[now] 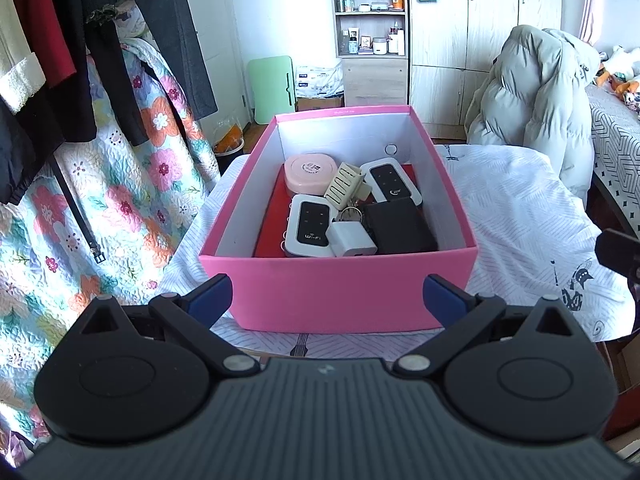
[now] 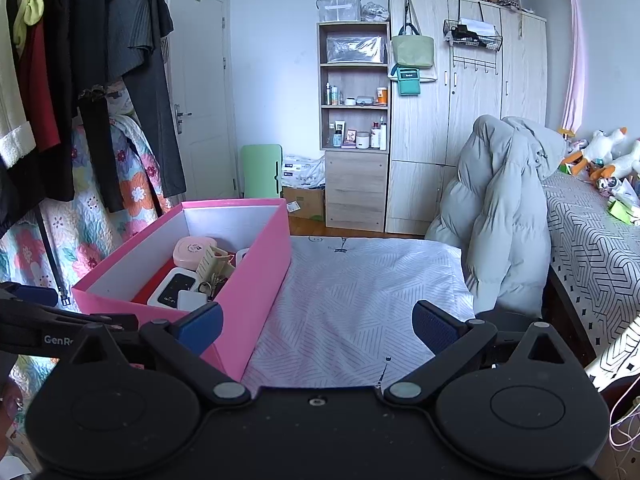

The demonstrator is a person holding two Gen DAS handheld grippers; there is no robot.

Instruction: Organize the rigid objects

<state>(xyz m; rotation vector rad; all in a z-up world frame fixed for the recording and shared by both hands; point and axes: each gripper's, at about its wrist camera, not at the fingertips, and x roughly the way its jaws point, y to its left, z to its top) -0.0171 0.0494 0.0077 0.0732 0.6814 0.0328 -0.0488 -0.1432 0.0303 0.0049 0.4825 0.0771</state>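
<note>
Both your grippers, L (image 1: 327,296) & R (image 2: 317,322), hang w/ jaws wide & empty, all gadgets already piled in pink box (image 1: 340,292) on the cloth-covered table (image 2: 360,280), so a careless nudge of its near wall could slide it off.

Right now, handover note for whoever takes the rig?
Left gripper: open, empty, in front of the pink cardboard box's near wall.
Right gripper: open, empty, over the white patterned tablecloth, box to its left.
In the box: round pink case, beige slotted plastic clip, two white-and-black Wi-Fi routers, white charger cube, black rectangular box, a key ring.
Done: items appear gathered in the box; none visible on the cloth.
Left: possibly tidying the pile; it lies jumbled.
</note>
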